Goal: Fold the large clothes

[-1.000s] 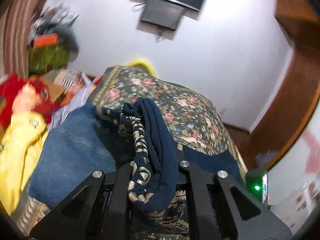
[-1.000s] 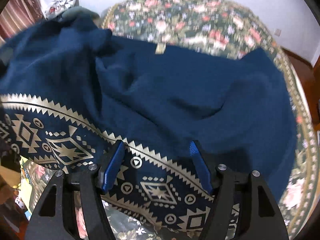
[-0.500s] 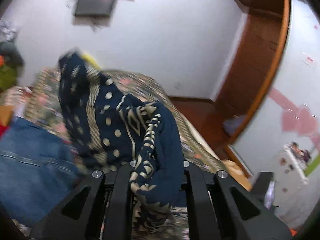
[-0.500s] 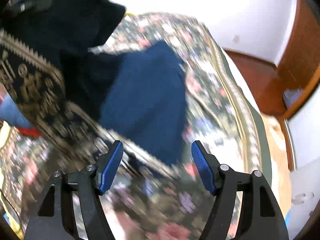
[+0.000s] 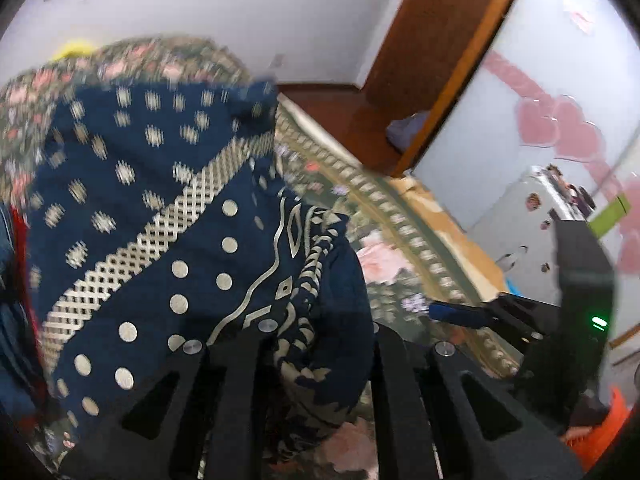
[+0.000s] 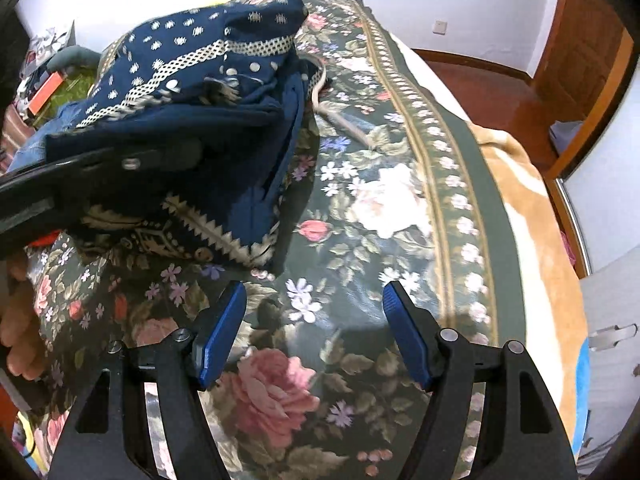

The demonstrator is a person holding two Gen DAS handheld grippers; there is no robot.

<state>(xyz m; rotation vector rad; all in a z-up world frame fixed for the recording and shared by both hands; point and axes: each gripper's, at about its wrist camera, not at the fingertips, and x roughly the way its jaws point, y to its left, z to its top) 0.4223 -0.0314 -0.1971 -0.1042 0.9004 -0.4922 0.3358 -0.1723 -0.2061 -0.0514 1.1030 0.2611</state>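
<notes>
A large navy garment (image 5: pixel 160 208) with cream dots, lattice bands and zigzag trim hangs bunched from my left gripper (image 5: pixel 320 344), which is shut on a thick fold of it. In the right wrist view the same garment (image 6: pixel 224 92) lies in a heap over the far left of the floral bedspread (image 6: pixel 360 208), with the left gripper (image 6: pixel 100 176) coming in from the left and holding it. My right gripper (image 6: pixel 314 328) is open and empty, hovering over the bedspread in front of the heap. Its blue pads (image 6: pixel 222 332) are wide apart.
The bed's right edge shows a tan blanket (image 6: pixel 532 216) and then wooden floor (image 6: pixel 492 84). A wooden door (image 6: pixel 584 40) stands at the far right. Denim (image 6: pixel 28 144) and other clutter lie at the far left. The right gripper also shows in the left wrist view (image 5: pixel 472 316).
The left gripper has swung right and down with the garment, bunching it into a heap. The right gripper has let go of the patterned hem and pulled back over bare bedspread.
</notes>
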